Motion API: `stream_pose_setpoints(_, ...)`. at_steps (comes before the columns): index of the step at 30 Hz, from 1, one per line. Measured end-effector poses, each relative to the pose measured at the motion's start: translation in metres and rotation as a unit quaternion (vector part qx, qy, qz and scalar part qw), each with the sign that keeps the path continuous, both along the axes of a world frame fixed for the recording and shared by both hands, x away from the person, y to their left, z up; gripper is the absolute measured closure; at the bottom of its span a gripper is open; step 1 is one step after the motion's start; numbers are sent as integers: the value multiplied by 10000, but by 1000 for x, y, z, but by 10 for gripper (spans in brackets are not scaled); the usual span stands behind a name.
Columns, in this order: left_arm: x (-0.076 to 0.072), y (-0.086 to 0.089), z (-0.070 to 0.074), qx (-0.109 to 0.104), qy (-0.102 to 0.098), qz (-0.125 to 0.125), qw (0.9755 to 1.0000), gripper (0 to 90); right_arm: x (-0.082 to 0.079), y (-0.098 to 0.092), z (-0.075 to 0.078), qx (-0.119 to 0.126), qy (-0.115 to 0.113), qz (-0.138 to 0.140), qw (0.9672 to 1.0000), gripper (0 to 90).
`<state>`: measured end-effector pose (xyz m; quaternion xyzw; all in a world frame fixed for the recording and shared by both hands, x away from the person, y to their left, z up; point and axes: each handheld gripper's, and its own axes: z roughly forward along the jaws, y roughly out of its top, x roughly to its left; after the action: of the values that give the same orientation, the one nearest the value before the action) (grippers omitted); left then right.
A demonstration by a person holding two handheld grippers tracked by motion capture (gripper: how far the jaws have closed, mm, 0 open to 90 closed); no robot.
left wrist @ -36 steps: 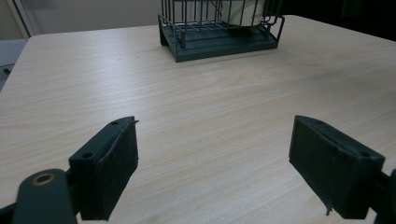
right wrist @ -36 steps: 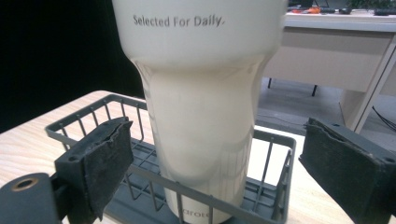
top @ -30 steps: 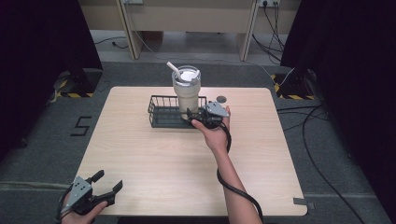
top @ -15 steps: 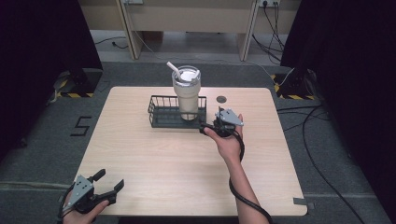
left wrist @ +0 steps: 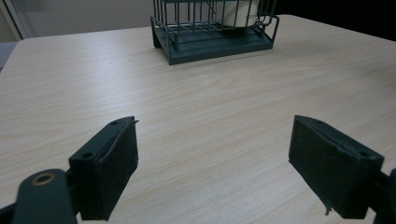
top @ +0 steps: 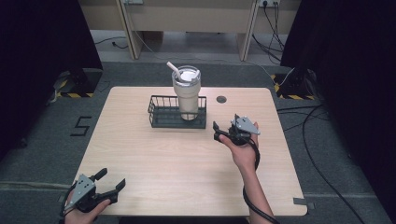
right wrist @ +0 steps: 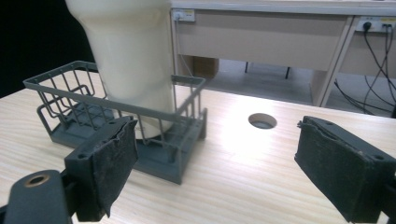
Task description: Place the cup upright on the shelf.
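The high view looks forward and steeply down over the whole wooden table (top: 187,163) from the person's side. The left gripper view sits low at the near edge, facing across bare tabletop toward the distant wire basket (left wrist: 212,35). The right gripper view sits close beside the same basket (right wrist: 140,121) and cream tumbler (right wrist: 133,56), facing the desks beyond.

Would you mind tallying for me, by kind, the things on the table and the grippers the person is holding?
Wire basket: 1
Cream tumbler with lid and straw, standing in the basket: 1
Handheld grippers, left gripper and right gripper, both with jaws apart and empty: 2
Total: 4
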<state>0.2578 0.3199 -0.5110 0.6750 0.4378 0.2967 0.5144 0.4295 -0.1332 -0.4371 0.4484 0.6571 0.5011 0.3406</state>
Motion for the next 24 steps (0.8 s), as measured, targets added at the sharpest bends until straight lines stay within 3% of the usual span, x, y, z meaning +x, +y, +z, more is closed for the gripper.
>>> stream_pose_setpoints(24,0,-1,-1,12,15,5,10000,153,-30,-48,-11,-62,77,-367,9993,142)
